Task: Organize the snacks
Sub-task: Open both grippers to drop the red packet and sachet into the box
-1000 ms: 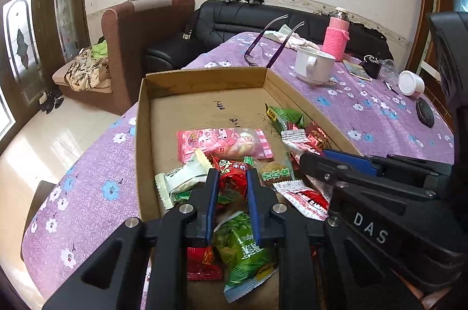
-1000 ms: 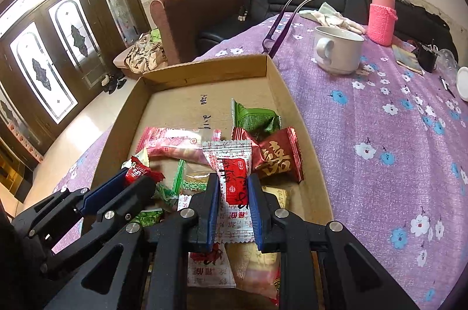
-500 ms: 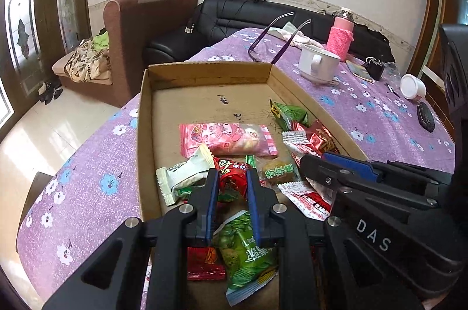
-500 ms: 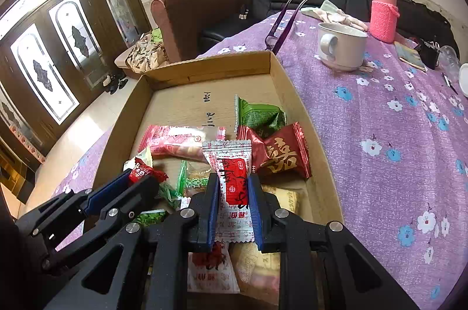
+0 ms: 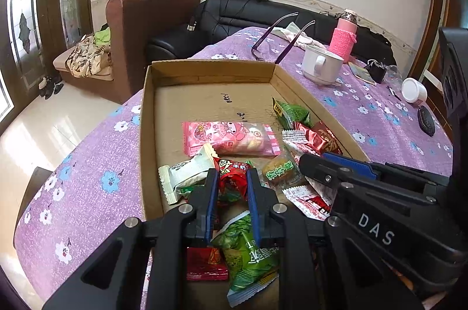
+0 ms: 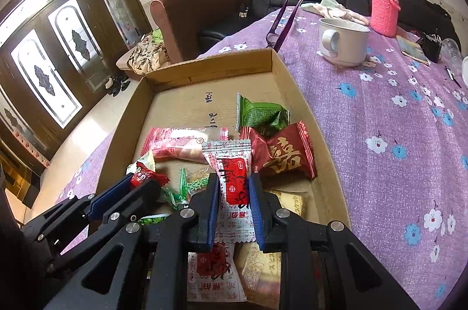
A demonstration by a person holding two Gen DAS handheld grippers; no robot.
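Left gripper (image 5: 232, 181), low centre of the left view, clamped on a small red packet (image 5: 232, 178), pads pressed into the crumpled foil. Right gripper (image 6: 233, 187), low centre of the right view, pinching a white-and-red sachet (image 6: 231, 163) that runs up between the blue pads and down under the fingers. Both loads over the near end of the cardboard tray (image 5: 147, 116), which sits on the purple flowered cloth (image 5: 87, 178).

Probably mid-carry, each piece headed for a spot among its like. Best done by keeping both grips firm, lifting clear of the heap, and holding the two tools apart, since the right one crosses the lower right of the left view just beside the left one. Worth watching the green packet (image 5: 248, 251) beneath the left fingers and the pale wafer pack (image 6: 288, 200) near the right ones, either of which may drag along. Bare cardboard at the far end, upper middle of both views, looks like the easiest landing place. Loose foil tends to slip, so slow release only once the piece rests flat.

Against the earlier frames: same grips, same two packets. Tray drawn slightly lower and nearer in both views, more of the far wall and sofa showing. Pink bar (image 5: 231, 138), green pouch (image 6: 260, 114) and red wedding sweet (image 6: 285, 156) unmoved on the tray floor.
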